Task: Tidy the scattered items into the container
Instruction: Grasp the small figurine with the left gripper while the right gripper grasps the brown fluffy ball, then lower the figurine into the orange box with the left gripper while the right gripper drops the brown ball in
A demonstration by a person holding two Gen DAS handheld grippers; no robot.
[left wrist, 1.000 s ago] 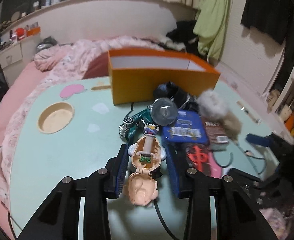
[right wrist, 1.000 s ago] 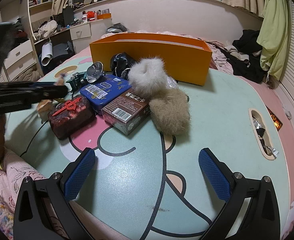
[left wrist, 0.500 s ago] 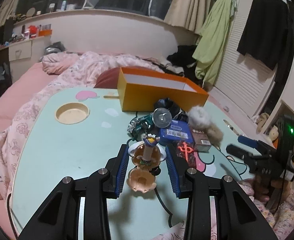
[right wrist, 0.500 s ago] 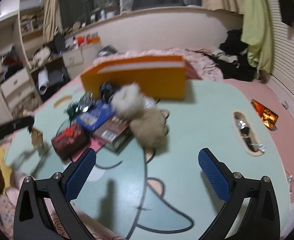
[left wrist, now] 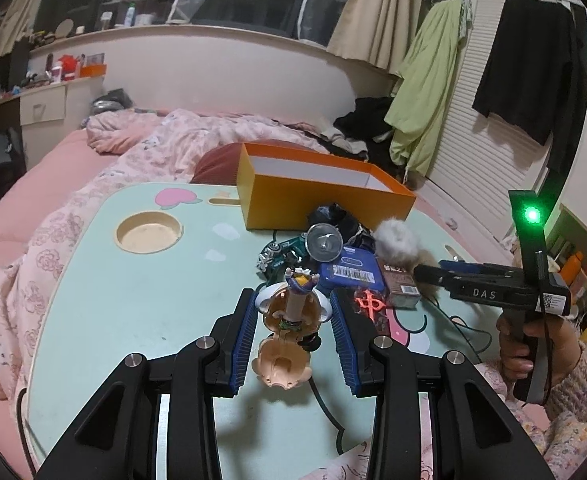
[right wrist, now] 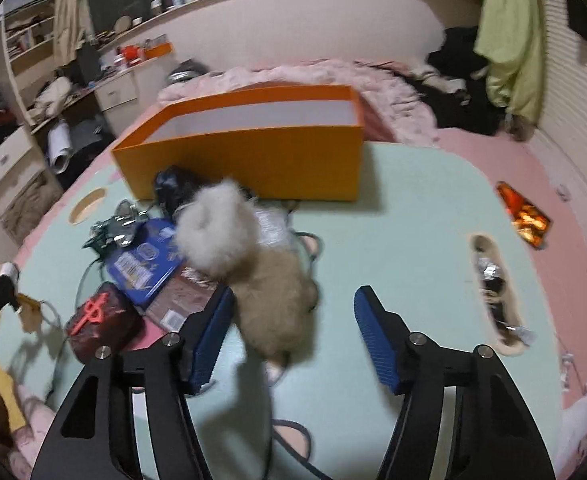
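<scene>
A mint-green lap table (left wrist: 105, 312) with cartoon print rested on a bed covered by a pink floral quilt (left wrist: 145, 152). The table carried a round recessed cup holder (left wrist: 148, 233) and a slot (right wrist: 493, 288) holding small clutter. A light-green garment (left wrist: 429, 92) and a black garment (left wrist: 529, 64) hung by the louvred closet doors (left wrist: 481, 160). Cream curtains (left wrist: 377, 12) framed a dark window. A white drawer unit (right wrist: 1, 160) stood beside cluttered shelves. A windowsill ledge (left wrist: 173, 30) held bottles.
</scene>
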